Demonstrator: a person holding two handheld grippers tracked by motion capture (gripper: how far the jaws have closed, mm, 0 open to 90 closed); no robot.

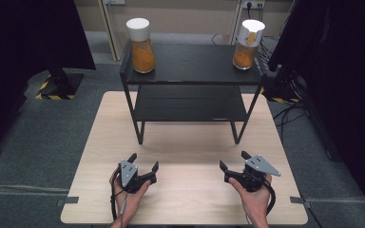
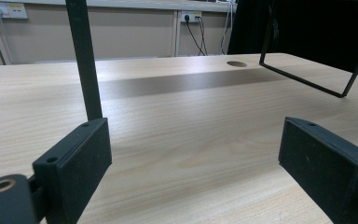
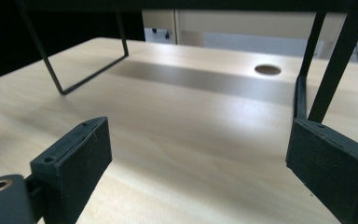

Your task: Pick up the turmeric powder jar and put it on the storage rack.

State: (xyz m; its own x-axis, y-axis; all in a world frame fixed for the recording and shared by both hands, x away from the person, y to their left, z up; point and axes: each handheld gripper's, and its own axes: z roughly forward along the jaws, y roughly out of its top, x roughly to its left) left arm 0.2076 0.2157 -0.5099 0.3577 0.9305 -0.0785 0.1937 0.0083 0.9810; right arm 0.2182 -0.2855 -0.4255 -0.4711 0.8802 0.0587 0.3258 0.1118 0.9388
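A black two-tier shelf (image 1: 190, 64) stands at the far half of the wooden table (image 1: 185, 142). On its top tier stand two clear jars of orange stuff with white lids: one jar (image 1: 140, 45) at the left, another jar (image 1: 247, 43) at the right, its lid tilted. My left gripper (image 1: 143, 164) rests near the table's front left, open, nothing between its jaws. My right gripper (image 1: 234, 160) rests at the front right, also open and empty. The left gripper view has the left gripper (image 2: 193, 158) facing a shelf leg (image 2: 85, 60). In the right gripper view, the right gripper (image 3: 198, 161) looks under the shelf.
The shelf's lower tier (image 1: 190, 104) is bare. A round cable hole (image 3: 267, 69) sits in the table under the shelf. Black curtains (image 1: 28, 38) flank both sides, with cables (image 1: 292, 107) on the floor at the right. Bare wood lies between the grippers and the shelf legs.
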